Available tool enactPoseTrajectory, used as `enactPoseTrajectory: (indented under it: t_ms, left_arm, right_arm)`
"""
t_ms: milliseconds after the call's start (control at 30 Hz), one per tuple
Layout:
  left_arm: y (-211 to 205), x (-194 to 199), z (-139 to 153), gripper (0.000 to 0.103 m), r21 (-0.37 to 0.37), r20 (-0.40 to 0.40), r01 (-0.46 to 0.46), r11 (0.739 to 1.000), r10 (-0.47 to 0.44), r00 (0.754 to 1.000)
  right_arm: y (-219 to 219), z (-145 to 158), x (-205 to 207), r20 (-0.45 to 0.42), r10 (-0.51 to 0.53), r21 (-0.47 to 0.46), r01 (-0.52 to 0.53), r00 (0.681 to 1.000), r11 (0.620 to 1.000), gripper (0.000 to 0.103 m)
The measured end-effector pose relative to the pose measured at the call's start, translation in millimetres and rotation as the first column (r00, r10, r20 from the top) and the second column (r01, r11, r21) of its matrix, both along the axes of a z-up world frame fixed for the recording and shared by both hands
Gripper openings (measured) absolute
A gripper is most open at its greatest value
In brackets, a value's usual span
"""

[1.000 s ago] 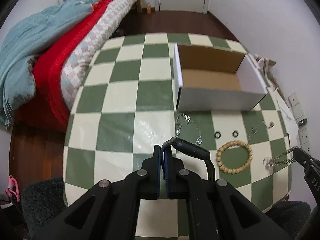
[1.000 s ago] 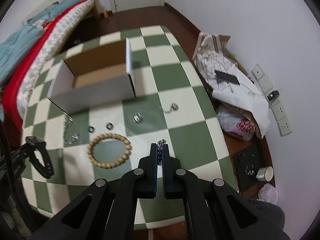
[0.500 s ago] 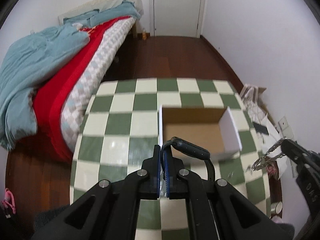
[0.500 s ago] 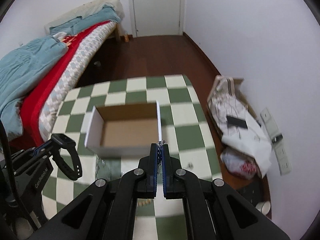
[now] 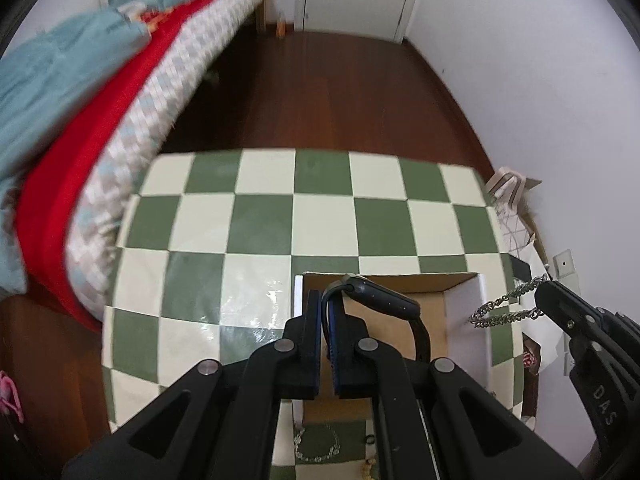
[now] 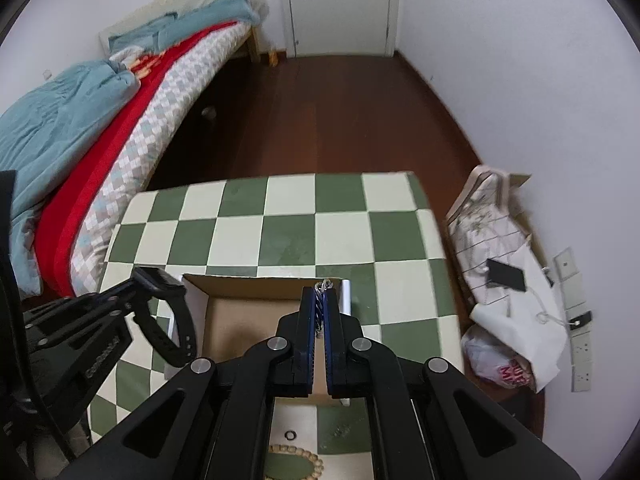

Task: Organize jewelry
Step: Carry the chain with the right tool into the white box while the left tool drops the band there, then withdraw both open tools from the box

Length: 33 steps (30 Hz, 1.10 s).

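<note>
My left gripper (image 5: 325,300) is shut on the strap of a dark smartwatch (image 5: 380,302) and holds it above the open cardboard box (image 5: 460,292). The watch also shows in the right wrist view (image 6: 168,312). My right gripper (image 6: 320,294) is shut on a silver chain (image 6: 323,285), held over the box (image 6: 240,320); the chain hangs from it in the left wrist view (image 5: 504,308). A wooden bead bracelet (image 6: 296,456), a small ring (image 6: 290,435) and a thin silver necklace (image 5: 316,446) lie on the checkered table in front of the box.
The green and cream checkered table (image 5: 260,216) has open squares beyond the box. A bed with red and teal bedding (image 6: 80,152) stands to the left. Bags and papers (image 6: 504,280) lie on the floor to the right, by wall sockets.
Both grippers have risen and moved forward from the table's front area to above the box, carrying the watch and the chain. The box has slid from far to just under the fingers.
</note>
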<state>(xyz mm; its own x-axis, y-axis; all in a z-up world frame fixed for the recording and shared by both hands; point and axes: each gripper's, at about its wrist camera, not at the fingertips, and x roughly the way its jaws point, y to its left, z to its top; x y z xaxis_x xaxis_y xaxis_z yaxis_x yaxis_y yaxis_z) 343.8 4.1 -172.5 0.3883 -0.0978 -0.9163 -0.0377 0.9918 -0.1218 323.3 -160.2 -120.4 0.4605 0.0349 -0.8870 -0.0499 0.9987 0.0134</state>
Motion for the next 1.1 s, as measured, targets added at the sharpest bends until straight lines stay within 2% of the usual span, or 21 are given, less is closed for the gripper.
enactPoseTrajectory:
  t_ms: [133,300,467,533,567,600,667,733,767,800,967,1100]
  left_arm:
    - [1,16,-28,0.001,-0.026,-0.079,0.004,1.0,-0.006,0.997]
    - [-3,26,-46,0.003,-0.025,-0.12,0.022,0.999,-0.025,0.992]
    - [-5,33,-46,0.008,-0.026,-0.138,0.018,1.0,-0.022,0.99]
    - [-6,35,-44,0.018,0.003,-0.136,0.018,1.0,-0.017,0.991]
    - [-6,35,-42,0.02,0.001,-0.133,0.015,1.0,-0.015,0.991]
    - [-5,34,-41,0.026,0.0,-0.131,0.01,1.0,-0.01,0.991]
    - [-4,32,-36,0.044,0.017,-0.117,0.003,1.0,-0.001,0.993]
    - [1,30,-32,0.101,0.023,-0.095,-0.011,1.0,0.013,0.995]
    - [4,28,-30,0.103,-0.002,-0.091,-0.014,1.0,0.013,0.996]
    - [5,26,-29,0.103,0.006,-0.092,-0.018,1.0,0.019,0.996]
    - [9,15,-19,0.103,0.086,-0.032,-0.03,0.996,0.033,0.999]
    - [13,-1,-15,0.103,0.14,0.006,-0.034,0.989,0.034,0.999]
  right_arm:
    - [-5,-28,25,-0.082,0.004,0.045,0.0,0.997,0.999,0.004]
    - [-10,-62,45,-0.177,0.016,0.109,0.004,0.984,0.994,0.004]
    - [-5,-83,51,-0.252,0.041,0.128,-0.009,0.967,0.992,0.005]
    - [-2,-88,50,-0.277,0.044,0.109,-0.014,0.96,0.994,0.007]
    - [-1,-88,48,-0.283,0.043,0.103,-0.015,0.958,0.995,0.02]
    - [1,-88,47,-0.283,0.042,0.094,-0.016,0.958,0.995,0.049]
    - [1,-85,43,-0.279,0.039,0.088,-0.015,0.959,0.996,0.084]
    - [-1,-80,39,-0.267,0.025,0.059,-0.009,0.963,0.998,0.084]
    - [-2,-79,37,-0.268,0.022,0.051,-0.009,0.963,0.999,0.084]
    - [-2,-78,35,-0.269,0.022,0.038,-0.013,0.963,0.999,0.087]
    - [-1,-78,22,-0.271,0.015,-0.062,-0.033,0.963,0.998,0.096]
    - [-1,-81,7,-0.262,-0.003,-0.063,-0.014,0.965,0.998,0.099]
